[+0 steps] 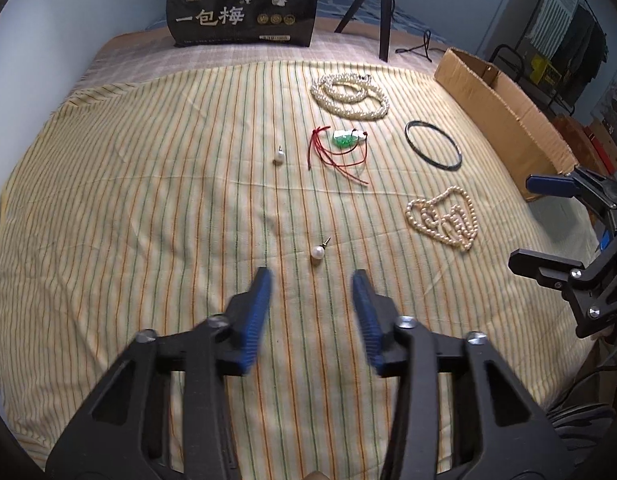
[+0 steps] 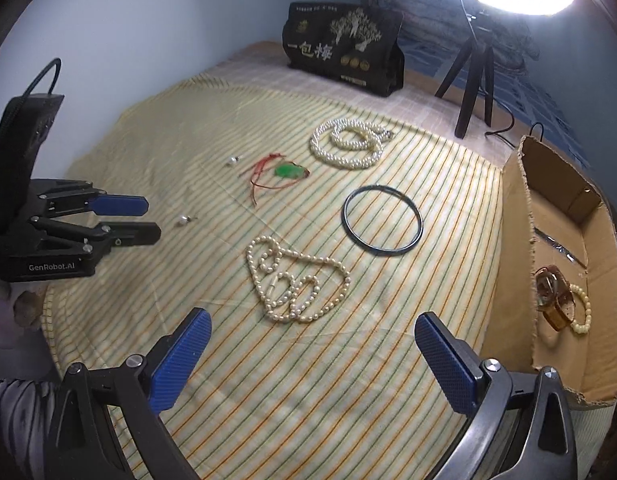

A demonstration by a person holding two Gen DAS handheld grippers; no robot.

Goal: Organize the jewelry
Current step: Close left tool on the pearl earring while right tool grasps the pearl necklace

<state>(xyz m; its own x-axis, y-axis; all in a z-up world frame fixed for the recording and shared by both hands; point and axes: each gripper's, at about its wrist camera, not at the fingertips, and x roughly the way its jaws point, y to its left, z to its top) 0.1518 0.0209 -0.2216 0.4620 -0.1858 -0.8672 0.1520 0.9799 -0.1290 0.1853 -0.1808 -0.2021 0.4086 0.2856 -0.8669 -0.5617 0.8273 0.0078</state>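
A: Pearl earring (image 1: 317, 252) lies on the striped cloth (image 1: 148, 200) just ahead of my left gripper (image 1: 312, 278), jaws apart, empty.

B: Right gripper (image 2: 312, 322)?

A: Wide apart, empty, over the pearl necklace (image 2: 296, 280). Next I judge: straddle, pinch, carry to the cardboard box (image 2: 512, 280).

Each gripper, left gripper (image 1: 312, 276) and right gripper (image 2: 312, 326), has black angular arms, silver screws and blue textured pads (image 2: 176, 364). The left body carries white "GenRobot.AI" lettering and a black cable (image 2: 44, 74). A grey striped sleeve (image 2: 12, 412) is visible.
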